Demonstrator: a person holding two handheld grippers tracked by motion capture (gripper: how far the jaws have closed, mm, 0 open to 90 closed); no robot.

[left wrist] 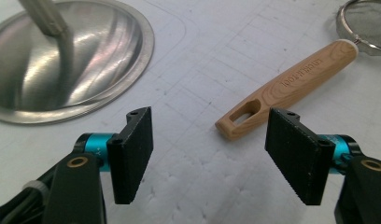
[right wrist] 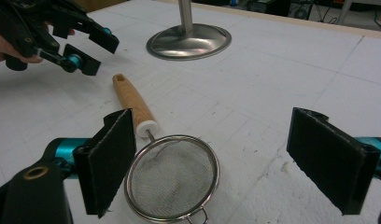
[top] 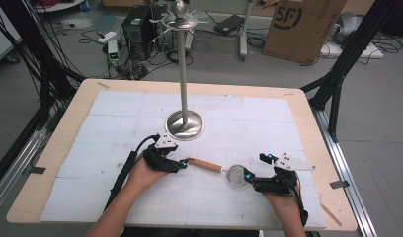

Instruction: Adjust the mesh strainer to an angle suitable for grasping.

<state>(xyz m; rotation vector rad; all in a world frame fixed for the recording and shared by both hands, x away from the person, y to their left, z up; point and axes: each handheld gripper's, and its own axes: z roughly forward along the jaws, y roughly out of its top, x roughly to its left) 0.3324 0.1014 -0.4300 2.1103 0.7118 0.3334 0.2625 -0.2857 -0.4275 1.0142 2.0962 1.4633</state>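
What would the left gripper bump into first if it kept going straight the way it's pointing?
Probably the strainer's wooden handle. The left gripper has open jaws aimed at the handle's slotted end, which lies on the white mat just ahead, slightly toward the right jaw. Depth is hard to judge.

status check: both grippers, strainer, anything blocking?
Left gripper open, just short of handle end. Right gripper open, jaws flanking mesh bowl. Wooden-handled round metal mesh strainer flat on mat, unheld. Steel stand behind, not blocking.

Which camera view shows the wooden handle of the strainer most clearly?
The left gripper view: the wooden handle lies close, its hanging slot and engraved lettering visible. The right gripper view shows it foreshortened; the high view shows it small.
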